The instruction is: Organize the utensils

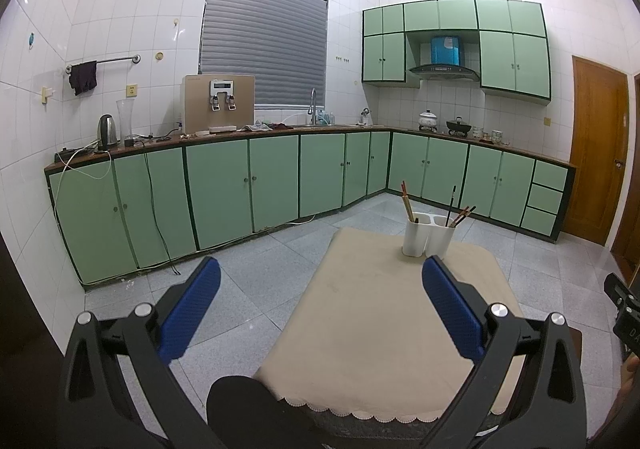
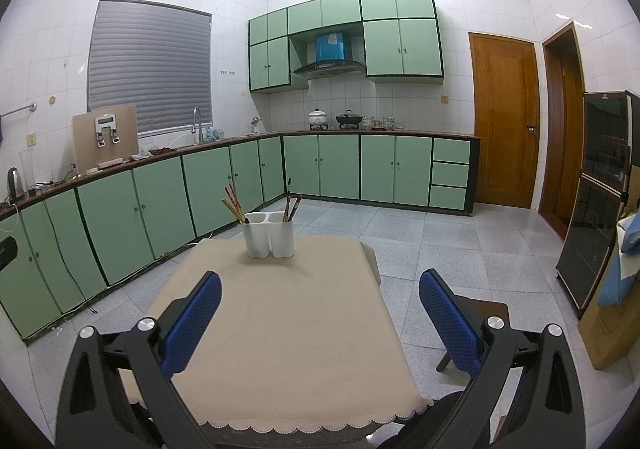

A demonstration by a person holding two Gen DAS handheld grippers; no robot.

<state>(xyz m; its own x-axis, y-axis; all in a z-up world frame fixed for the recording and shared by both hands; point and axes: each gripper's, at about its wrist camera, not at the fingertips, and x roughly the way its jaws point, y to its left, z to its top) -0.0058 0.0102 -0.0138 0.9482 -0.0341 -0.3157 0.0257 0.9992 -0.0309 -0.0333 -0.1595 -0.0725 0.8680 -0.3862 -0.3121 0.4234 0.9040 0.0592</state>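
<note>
Left wrist view: my left gripper (image 1: pixel 321 281) wide, empty; holder (image 1: pixel 428 235) ahead-right, chopsticks (image 1: pixel 408 201) upright, slightly leaning. Right gripper (image 2: pixel 320 295) wide, empty; holder (image 2: pixel 269 235) ahead, slightly left. Neither arm clearly nearer, I judge.

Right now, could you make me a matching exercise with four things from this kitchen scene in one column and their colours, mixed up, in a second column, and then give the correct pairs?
Things:
1. utensil holder
2. tablecloth
3. lower cabinets
4. door

Colours:
A. pale green
B. brown wood
C. white
D. beige

Right pairs: 1-C, 2-D, 3-A, 4-B
</note>
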